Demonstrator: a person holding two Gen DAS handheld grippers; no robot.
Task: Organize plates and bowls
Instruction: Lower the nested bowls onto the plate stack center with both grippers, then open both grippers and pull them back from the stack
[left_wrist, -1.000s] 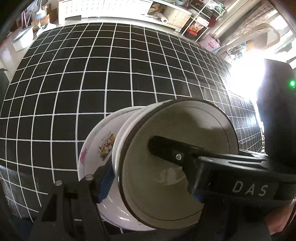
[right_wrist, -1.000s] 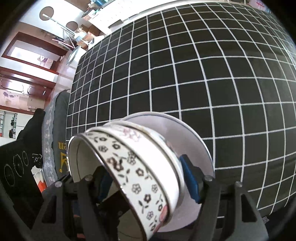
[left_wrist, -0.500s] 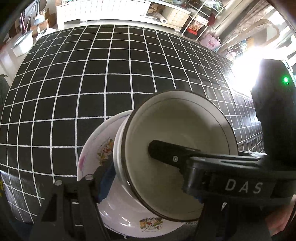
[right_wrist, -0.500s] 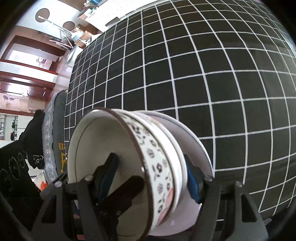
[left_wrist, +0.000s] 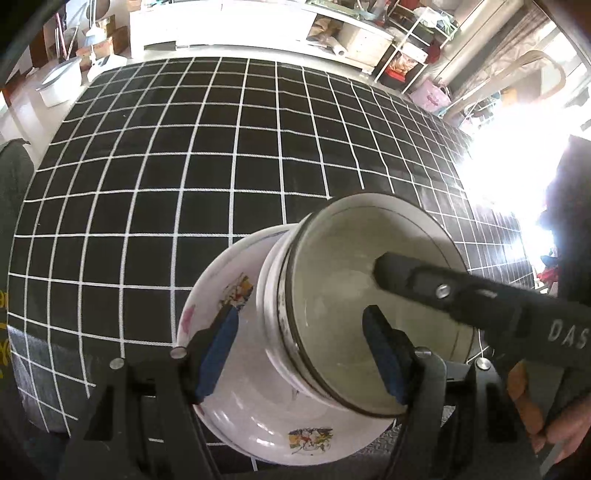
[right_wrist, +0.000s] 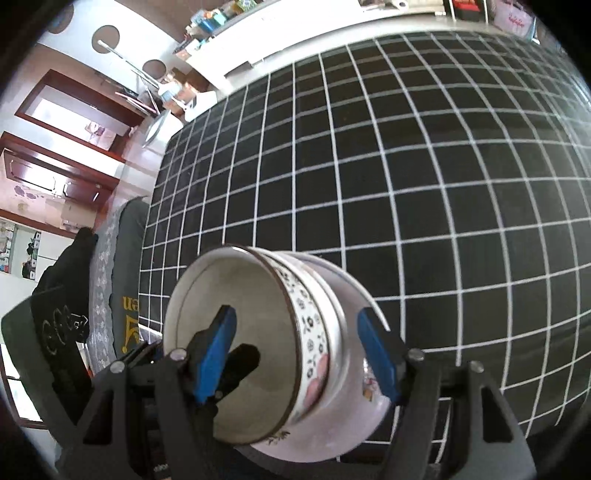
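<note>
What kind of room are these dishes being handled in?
Probably a lived-in home, a dining or living area doubling as storage. A table under a black tablecloth with a white grid holds stacked white ceramic bowls; behind stand a cluttered white sideboard and dark red wooden door frames.

A black tablecloth (left_wrist: 221, 166) with a white grid pattern covers the table. Beyond its far edge stand a white cabinet (left_wrist: 229, 29) and a wire shelf rack (left_wrist: 417, 44). A white tub (left_wrist: 59, 83) sits on the floor near the table's left corner.
</note>
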